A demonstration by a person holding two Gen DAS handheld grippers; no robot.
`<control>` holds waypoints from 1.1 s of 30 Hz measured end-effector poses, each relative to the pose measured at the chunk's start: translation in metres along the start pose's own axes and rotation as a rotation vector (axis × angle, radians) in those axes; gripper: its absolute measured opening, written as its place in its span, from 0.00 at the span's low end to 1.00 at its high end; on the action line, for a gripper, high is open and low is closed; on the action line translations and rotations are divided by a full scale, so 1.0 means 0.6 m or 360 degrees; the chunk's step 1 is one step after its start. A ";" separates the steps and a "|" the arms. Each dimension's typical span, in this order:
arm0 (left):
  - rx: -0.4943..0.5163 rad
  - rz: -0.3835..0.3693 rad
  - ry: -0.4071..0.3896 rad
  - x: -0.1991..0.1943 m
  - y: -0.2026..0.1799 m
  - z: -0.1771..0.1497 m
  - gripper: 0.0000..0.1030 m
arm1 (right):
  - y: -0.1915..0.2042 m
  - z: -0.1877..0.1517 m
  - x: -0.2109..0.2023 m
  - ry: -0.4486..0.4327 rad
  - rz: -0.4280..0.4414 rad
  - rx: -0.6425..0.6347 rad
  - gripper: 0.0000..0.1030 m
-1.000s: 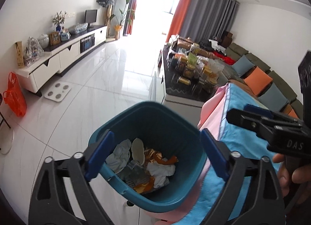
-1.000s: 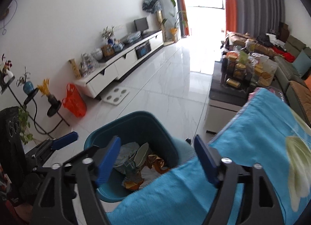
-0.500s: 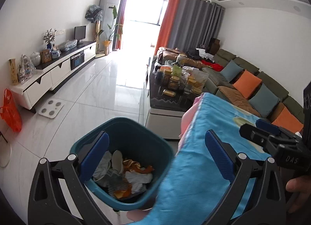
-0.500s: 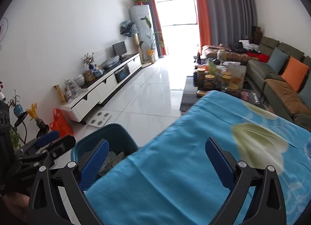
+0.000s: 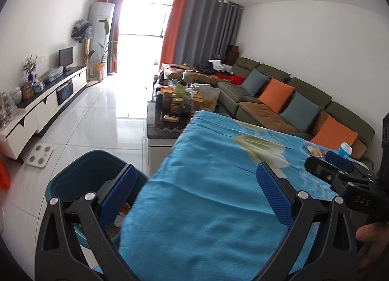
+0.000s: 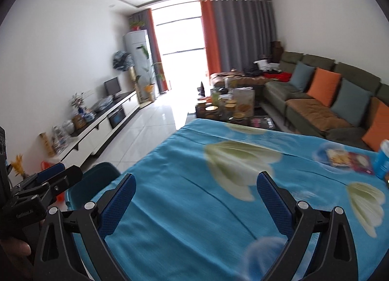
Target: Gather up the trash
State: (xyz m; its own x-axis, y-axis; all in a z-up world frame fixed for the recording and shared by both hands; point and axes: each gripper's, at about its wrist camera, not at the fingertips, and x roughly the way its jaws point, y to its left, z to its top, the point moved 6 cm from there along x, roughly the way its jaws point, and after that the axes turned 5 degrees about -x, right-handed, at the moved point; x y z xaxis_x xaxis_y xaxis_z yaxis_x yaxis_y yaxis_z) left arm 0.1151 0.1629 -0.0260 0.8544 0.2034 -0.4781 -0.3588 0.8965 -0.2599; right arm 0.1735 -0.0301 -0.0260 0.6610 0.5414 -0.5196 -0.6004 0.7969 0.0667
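Both the left gripper (image 5: 195, 194) and the right gripper (image 6: 195, 202) gape empty, the right having just widened; the round teal plastic trash bin (image 5: 80, 171) (7 o'clock) sits half hidden by the bright blue flowered tablecloth (image 5: 218, 183).

A matt blue woven tablecloth with pale leaf prints (image 6: 218, 198) shows soft creases. The teal plastic waste bin (image 5: 80, 171) off its left edge looks smooth and faintly shiny. White floor tiles (image 5: 102, 120) are glossy and mirror the window light. The olive sofa (image 6: 304, 101) and its cushions are matt fabric.
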 end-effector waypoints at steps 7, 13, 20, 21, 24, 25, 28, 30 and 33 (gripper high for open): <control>0.0091 -0.0080 -0.0028 -0.005 -0.055 -0.006 0.94 | -0.052 -0.032 -0.072 -0.0083 -0.0197 0.0060 0.93; 0.0166 -0.0168 -0.0078 -0.022 -0.102 -0.011 0.94 | -0.089 -0.056 -0.129 -0.0153 -0.0353 0.0099 0.93; 0.0255 -0.0255 -0.0152 -0.051 -0.142 -0.016 0.94 | -0.116 -0.080 -0.173 -0.0186 -0.0476 0.0140 0.93; 0.0261 -0.0263 -0.0158 -0.053 -0.146 -0.016 0.95 | -0.119 -0.083 -0.176 -0.0187 -0.0490 0.0140 0.93; 0.0290 -0.0290 -0.0171 -0.060 -0.160 -0.019 0.94 | -0.124 -0.091 -0.187 -0.0197 -0.0525 0.0143 0.93; 0.0296 -0.0297 -0.0173 -0.062 -0.162 -0.019 0.94 | -0.125 -0.094 -0.191 -0.0198 -0.0542 0.0145 0.93; 0.0323 -0.0332 -0.0160 -0.064 -0.173 -0.027 0.95 | -0.127 -0.101 -0.198 -0.0202 -0.0565 0.0165 0.93; 0.0346 -0.0352 -0.0164 -0.064 -0.181 -0.034 0.94 | -0.127 -0.106 -0.205 -0.0213 -0.0590 0.0168 0.93; 0.0367 -0.0390 -0.0182 -0.072 -0.185 -0.043 0.94 | -0.125 -0.112 -0.217 -0.0251 -0.0638 0.0164 0.93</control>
State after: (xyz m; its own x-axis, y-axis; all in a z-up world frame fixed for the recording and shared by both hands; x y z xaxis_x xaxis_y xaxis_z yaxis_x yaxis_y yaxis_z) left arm 0.1084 0.0442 0.0017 0.9458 0.0020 -0.3247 -0.0546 0.9867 -0.1529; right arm 0.1021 -0.1786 -0.0207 0.8980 0.2118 -0.3856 -0.2397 0.9705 -0.0252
